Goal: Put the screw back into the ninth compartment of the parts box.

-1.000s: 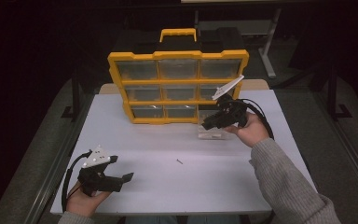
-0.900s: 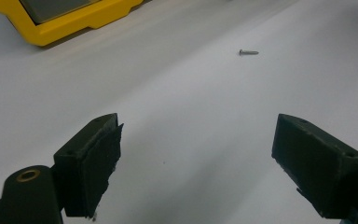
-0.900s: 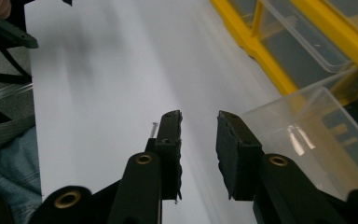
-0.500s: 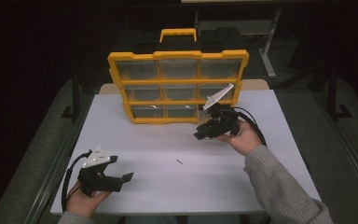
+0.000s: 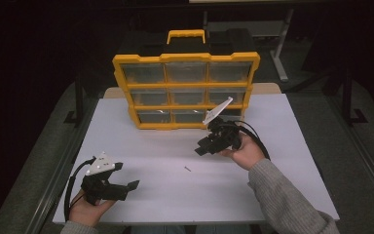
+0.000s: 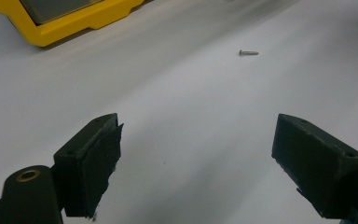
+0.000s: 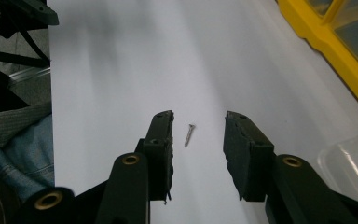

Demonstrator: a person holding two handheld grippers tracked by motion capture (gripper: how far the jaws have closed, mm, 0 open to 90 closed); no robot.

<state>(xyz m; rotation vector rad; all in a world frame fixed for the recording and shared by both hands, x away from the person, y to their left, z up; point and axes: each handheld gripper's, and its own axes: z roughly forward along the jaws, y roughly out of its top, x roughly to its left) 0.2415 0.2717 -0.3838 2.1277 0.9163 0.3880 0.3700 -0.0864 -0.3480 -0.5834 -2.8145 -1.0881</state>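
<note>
A small grey screw lies flat on the white table, mid-frame in the high view, head up-frame in the right gripper view. The right tool has just been opening, jaws part-open, screw between them untouched. The left tool gapes wide, empty, lower left.

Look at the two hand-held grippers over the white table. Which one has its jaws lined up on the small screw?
The right gripper: seen along its jaws, the screw lies between them, untouched. The left gripper rests wide open, farther from the screw.
</note>
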